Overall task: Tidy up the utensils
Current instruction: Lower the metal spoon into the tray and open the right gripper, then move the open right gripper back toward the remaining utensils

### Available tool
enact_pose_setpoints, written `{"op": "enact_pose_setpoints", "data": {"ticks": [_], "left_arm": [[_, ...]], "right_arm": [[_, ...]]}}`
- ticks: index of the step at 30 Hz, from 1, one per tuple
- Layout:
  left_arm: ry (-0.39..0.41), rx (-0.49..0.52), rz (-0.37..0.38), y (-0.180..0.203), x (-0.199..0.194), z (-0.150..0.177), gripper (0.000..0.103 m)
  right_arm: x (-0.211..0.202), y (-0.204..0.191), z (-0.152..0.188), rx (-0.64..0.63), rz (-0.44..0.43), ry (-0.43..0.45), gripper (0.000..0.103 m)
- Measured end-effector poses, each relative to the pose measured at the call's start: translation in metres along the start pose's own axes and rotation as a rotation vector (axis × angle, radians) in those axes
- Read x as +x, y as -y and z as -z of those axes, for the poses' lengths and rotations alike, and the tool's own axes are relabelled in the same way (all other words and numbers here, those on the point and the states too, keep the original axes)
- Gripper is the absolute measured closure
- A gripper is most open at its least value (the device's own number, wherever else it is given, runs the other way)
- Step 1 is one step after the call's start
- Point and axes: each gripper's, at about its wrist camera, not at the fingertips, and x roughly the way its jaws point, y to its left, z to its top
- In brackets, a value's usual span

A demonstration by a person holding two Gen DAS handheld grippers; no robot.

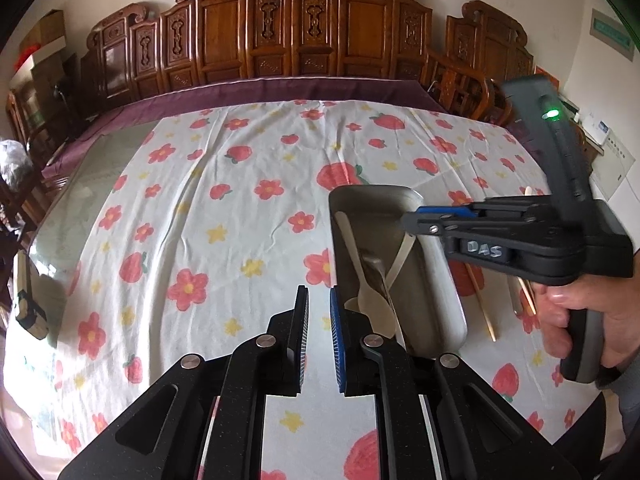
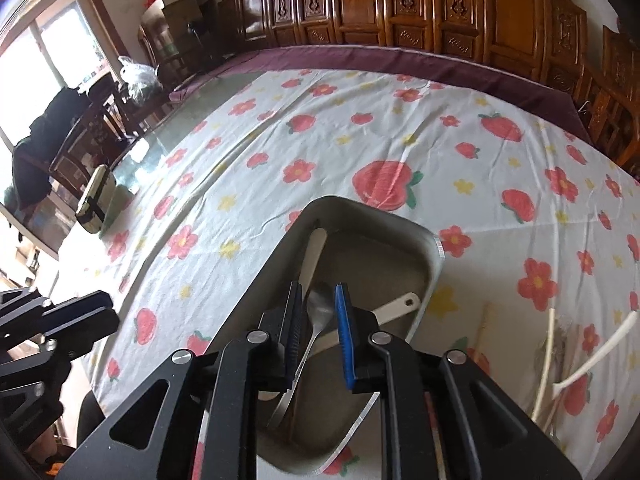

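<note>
A steel tray sits on the flowered tablecloth. In it lie a pale spoon, a white utensil handle and a metal spoon. My right gripper hangs over the tray, jaws open on either side of the metal spoon, not clamping it. My left gripper is open and empty, low over the cloth just left of the tray's near corner. A wooden chopstick lies on the cloth right of the tray.
A flowered cloth covers the glass-topped table. A small box-like object stands at the table's left edge. White chopsticks lie right of the tray. Carved wooden chairs line the far side.
</note>
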Motion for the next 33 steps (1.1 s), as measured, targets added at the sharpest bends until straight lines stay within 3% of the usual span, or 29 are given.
{"op": "enact_pose_setpoints", "data": {"ticks": [7,14,15,23,25,33], "left_arm": [[0.010,0.016,0.021,0.026,-0.006,0.001,0.078],[0.001,0.037,0.053,0.058,-0.001,0.004,0.073],[-0.002,0.041,0.059,0.063,0.001,0.005,0.067],[-0.023,0.063,0.097,0.101,0.012,0.012,0.059],[-0.027,0.072,0.103,0.108,0.015,0.014,0.051],[-0.051,0.086,0.116,0.131,0.028,0.022,0.045]], "right_arm": [[-0.062,0.030,0.036,0.026,0.023,0.067,0.084],[-0.108,0.081,0.090,0.063,0.135,0.073,0.081],[-0.112,0.090,0.100,0.065,0.155,0.067,0.079],[-0.112,0.130,0.146,0.119,0.222,0.027,0.075],[-0.108,0.136,0.154,0.129,0.229,0.016,0.075],[-0.089,0.159,0.153,0.176,0.230,0.002,0.075]]}}
